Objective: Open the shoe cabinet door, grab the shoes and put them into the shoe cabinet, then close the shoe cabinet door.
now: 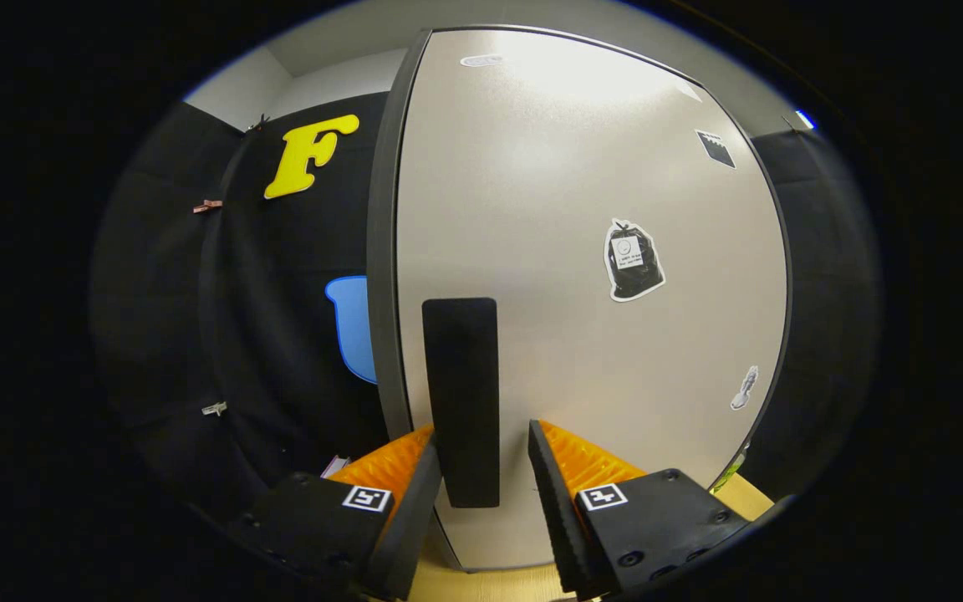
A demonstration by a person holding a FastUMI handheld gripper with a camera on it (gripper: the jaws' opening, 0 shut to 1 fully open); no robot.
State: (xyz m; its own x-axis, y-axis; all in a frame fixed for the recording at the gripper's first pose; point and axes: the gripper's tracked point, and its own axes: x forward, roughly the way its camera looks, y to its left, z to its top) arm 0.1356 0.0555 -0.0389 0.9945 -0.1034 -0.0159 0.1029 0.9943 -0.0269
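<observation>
- 2 fingers of my gripper (pixel 481 456) are spread, the black handle (pixel 461 401) standing upright between them, nearer my left finger; whether either pad touches it I cannot tell.
- Shoe cabinet door (pixel 565 251) is right ahead of me, pale, stickers (pixel 634 261) on its face.
- Wooden surface (pixel 481 584) under my fingers.

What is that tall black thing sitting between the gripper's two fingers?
In the gripper view, the door's black handle stands upright between the open gripper's fingers. It is mounted on the pale cabinet door.
</observation>
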